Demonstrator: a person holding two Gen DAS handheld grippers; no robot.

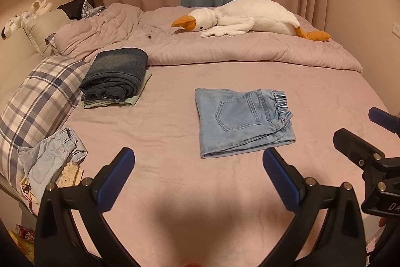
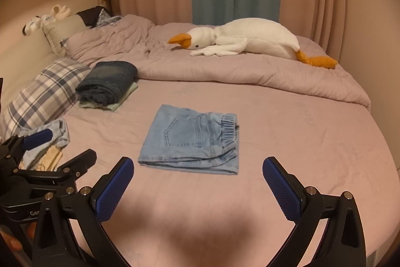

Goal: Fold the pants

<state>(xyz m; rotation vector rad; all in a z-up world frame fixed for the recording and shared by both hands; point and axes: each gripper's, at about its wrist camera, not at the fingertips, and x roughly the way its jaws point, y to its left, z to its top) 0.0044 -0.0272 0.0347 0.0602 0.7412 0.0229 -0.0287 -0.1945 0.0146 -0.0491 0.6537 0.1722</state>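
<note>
Two tools are shown above a pink bed, each held with its blue-padded fingers spread wide and nothing gripped between them. The left tool and the right tool are both raised clear of the sheet, near the bed's front edge.

Light blue pants lie in the middle of the bed, already folded into a compact, roughly square bundle. A back pocket faces upward, and the gathered elastic waistband sits along the right side of the bundle. Folded layers are visible along its front edge.

Judged from this, the folding appears nearly or fully done. If a final tidy is wanted, the front edges would best be squared by pinching the stacked layers together low and close to the sheet, so that the bundle is not dragged open. If the bundle is to be moved, both sides should be gripped through all layers at once.

The pants lie just ahead of both tools, untouched: slightly to the right in the left tool's view, slightly to the left in the right tool's view. A folded pile of dark jeans rests further back on the left, beside a checked pillow. A plush goose lies on the bunched duvet behind.
</note>
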